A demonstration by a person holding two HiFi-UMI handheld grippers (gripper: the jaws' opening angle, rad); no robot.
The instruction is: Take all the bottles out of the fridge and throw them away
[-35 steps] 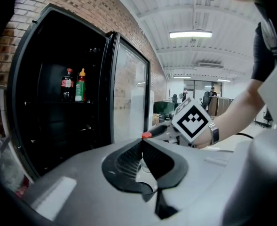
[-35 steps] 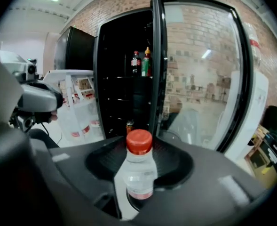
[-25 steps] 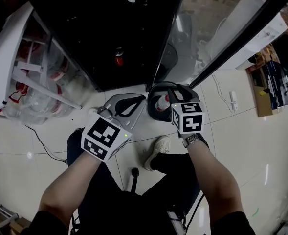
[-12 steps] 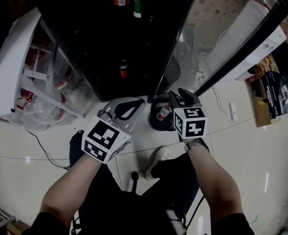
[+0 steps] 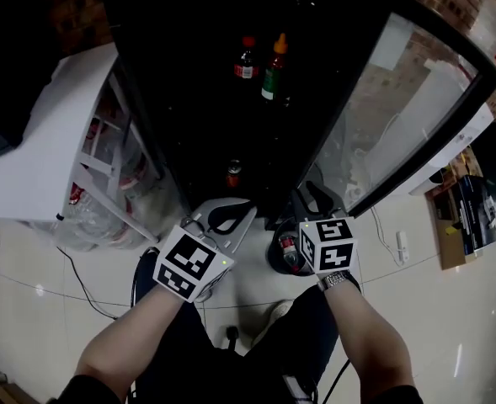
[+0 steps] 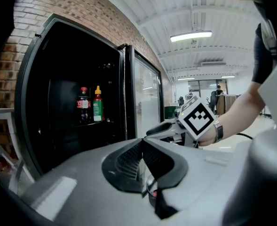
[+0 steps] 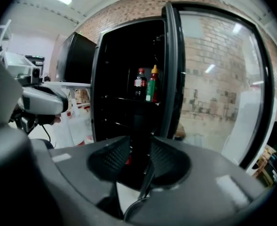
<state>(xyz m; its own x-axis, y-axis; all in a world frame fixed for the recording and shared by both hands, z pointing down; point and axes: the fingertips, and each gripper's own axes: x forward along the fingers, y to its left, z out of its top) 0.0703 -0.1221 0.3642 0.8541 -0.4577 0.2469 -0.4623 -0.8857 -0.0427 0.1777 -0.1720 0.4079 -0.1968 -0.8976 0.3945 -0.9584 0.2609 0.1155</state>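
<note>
Two at twelve o'clock on the fridge [image 5: 189, 116] shelf, cola bottle [image 5: 247, 57] and green sauce bottle [image 5: 273, 67]: points right gripper [image 7: 139, 145], spread and empty, there, probably to reach them; holds left gripper [image 6: 141, 142] pressed together.

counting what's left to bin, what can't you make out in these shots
- Black fridge interior: too dark in every view; bottles beyond the dark red-capped bottle, green orange-capped bottle and small red-topped bottle may be hidden.
- Their labels: too small.
- Round black bin: head view, partly covered by the right gripper; contents not fully visible.
</note>
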